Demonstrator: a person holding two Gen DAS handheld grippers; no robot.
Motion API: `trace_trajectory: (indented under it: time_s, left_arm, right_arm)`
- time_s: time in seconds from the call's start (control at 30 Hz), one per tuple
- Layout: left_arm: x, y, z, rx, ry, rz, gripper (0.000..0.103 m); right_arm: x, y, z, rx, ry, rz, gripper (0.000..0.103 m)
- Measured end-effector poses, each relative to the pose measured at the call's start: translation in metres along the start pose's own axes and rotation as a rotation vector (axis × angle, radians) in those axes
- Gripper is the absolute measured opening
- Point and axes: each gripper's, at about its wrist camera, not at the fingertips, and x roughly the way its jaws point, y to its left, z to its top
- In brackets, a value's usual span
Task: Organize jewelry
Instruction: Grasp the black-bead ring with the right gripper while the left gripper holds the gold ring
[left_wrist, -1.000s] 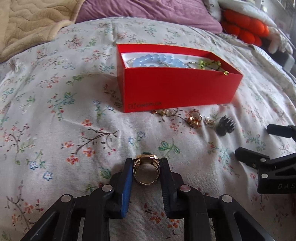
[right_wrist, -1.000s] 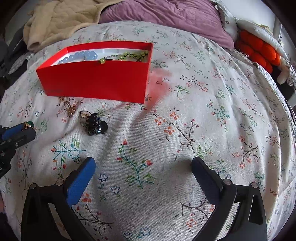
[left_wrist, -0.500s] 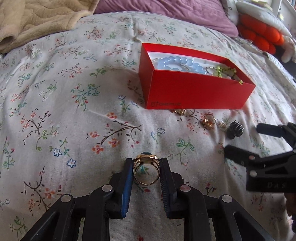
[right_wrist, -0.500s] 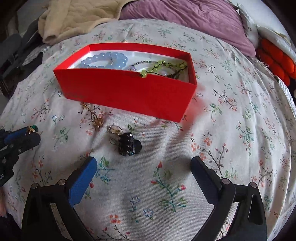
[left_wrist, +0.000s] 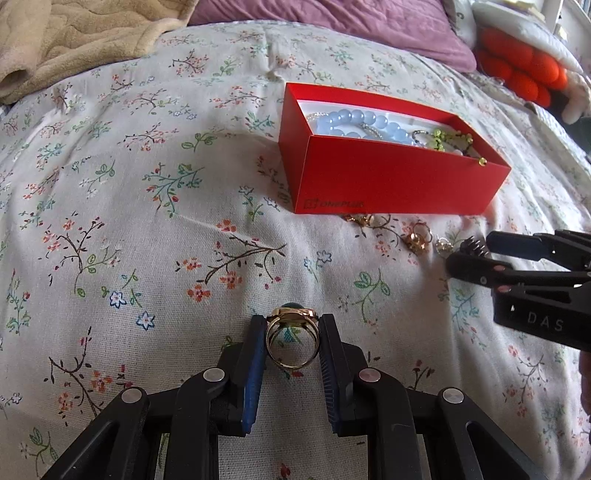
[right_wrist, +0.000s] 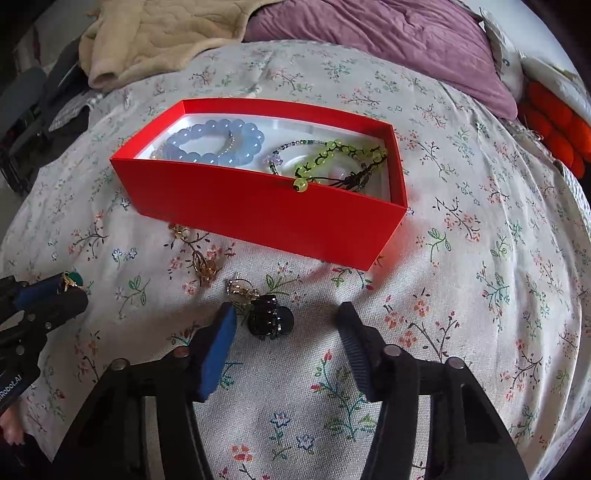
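My left gripper (left_wrist: 291, 325) is shut on a gold ring (left_wrist: 293, 313) with a dark green stone and holds it just above the floral bedspread; it shows again as the left gripper (right_wrist: 70, 286) at the edge of the right wrist view. My right gripper (right_wrist: 286, 312) is closing around a black hair clip (right_wrist: 267, 319). The clip lies between the jaws, close to the blue-padded finger, and the pads do not press on it. The red box (right_wrist: 258, 206) holds a blue bead bracelet (right_wrist: 214, 144) and a green bead bracelet (right_wrist: 340, 155). Gold earrings (right_wrist: 203, 264) lie in front of the box.
Another small gold piece (right_wrist: 240, 288) lies right beside the clip. A beige blanket (left_wrist: 92, 37) and a purple pillow (left_wrist: 351, 26) lie beyond the box, with an orange plush (left_wrist: 524, 70) at the far right. The floral bedspread (left_wrist: 147, 221) stretches left of the box.
My right gripper has moved in over the black hair clip and its jaws have narrowed around it. The left gripper still holds the ring and has barely shifted.
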Motion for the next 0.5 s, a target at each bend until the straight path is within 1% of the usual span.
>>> trace_trajectory:
  time_s: [0.17, 0.23, 0.3, 0.5]
  left_arm:
    - [0.000, 0.000, 0.000, 0.000, 0.000, 0.000, 0.022]
    - [0.000, 0.000, 0.000, 0.001, 0.001, 0.001, 0.022]
    - [0.000, 0.000, 0.000, 0.001, 0.000, 0.001, 0.022]
    - [0.000, -0.001, 0.000, 0.001, 0.000, 0.001, 0.022]
  right_arm:
    - [-0.002, -0.008, -0.001, 0.020, 0.005, -0.005, 0.039]
    - [-0.003, -0.010, -0.001, 0.033, 0.009, -0.004, 0.031]
    - [-0.003, -0.013, -0.001, 0.045, 0.014, -0.002, 0.026]
    - [-0.006, -0.016, -0.001, 0.056, 0.024, 0.014, 0.026]
